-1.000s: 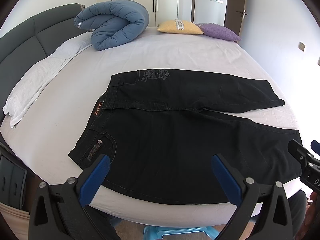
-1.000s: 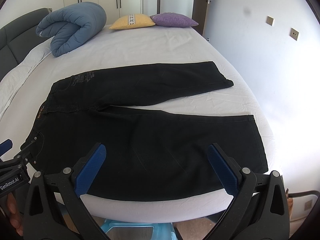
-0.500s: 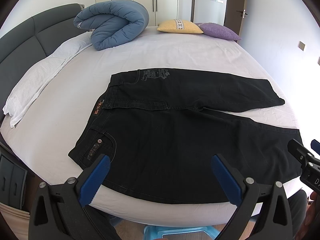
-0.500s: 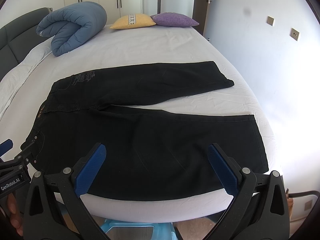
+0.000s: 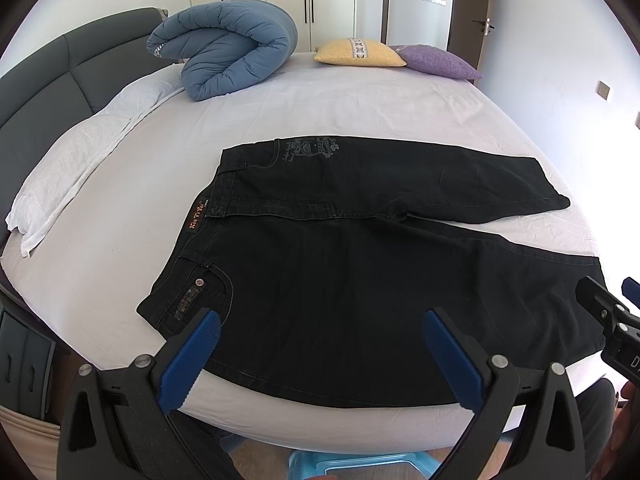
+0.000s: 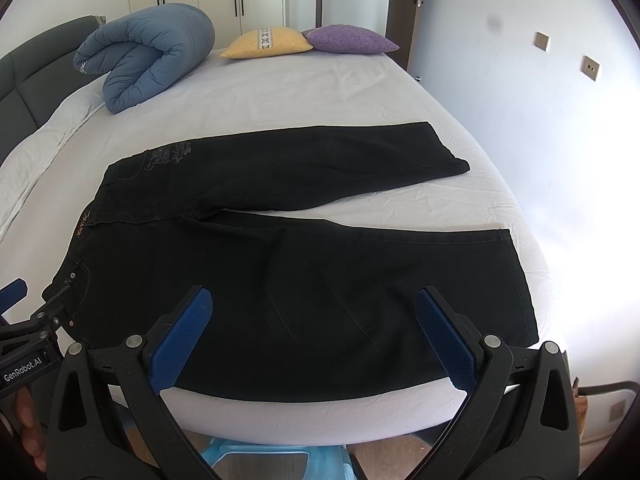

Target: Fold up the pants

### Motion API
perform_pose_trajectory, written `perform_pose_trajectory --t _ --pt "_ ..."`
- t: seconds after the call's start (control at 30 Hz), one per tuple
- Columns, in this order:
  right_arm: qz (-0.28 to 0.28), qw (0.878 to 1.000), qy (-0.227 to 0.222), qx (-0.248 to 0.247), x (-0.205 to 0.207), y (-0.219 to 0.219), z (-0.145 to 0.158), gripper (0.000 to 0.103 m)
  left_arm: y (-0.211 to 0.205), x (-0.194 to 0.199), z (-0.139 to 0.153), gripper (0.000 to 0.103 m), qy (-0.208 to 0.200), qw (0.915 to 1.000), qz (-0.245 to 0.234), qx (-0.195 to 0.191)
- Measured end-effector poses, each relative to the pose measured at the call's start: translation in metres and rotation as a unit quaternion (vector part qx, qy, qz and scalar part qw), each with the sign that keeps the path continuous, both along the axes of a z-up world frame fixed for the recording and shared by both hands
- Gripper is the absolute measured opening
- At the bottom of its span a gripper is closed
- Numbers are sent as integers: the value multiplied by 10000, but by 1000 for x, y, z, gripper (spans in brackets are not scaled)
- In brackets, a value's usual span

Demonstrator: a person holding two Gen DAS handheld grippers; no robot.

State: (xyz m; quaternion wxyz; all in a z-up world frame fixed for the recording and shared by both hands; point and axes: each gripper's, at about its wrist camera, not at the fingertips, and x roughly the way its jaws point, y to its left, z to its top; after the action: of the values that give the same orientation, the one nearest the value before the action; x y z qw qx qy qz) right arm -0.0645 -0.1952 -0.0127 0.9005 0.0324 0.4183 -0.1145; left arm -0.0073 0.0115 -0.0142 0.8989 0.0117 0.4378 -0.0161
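1. Black pants [image 5: 360, 280] lie flat on the bed [image 5: 320, 112], waistband left, legs splayed in a V: ready for a lengthwise fold.
2. Left claw [image 5: 320, 356] spread wide, empty, over the near waist side.
3. Right claw [image 6: 312, 336] also wide, empty, over the near leg.
4. My read: both are staged to grab the near edge.

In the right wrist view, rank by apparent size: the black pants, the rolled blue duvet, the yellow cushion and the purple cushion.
1. Black denim pants, largest by far, though nearest.
2. Rolled blue quilted duvet.
3. Yellow cushion and purple cushion: these look alike, so no ranking.
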Motion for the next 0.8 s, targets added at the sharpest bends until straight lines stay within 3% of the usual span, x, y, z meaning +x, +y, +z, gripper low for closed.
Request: perform_pose_trajectory --t 0.57,0.7,0.8 --pt "127 9999 38 35 -1 7 0 103 -1 1 -3 103 -21 9999 -89 -68" --pt "464 9987 -10 227 5 8 0 103 6 9 -3 103 -29 9996 -196 -222" --pt "872 9948 -92 509 16 4 4 103 6 23 -6 103 195 9972 -689 -220"
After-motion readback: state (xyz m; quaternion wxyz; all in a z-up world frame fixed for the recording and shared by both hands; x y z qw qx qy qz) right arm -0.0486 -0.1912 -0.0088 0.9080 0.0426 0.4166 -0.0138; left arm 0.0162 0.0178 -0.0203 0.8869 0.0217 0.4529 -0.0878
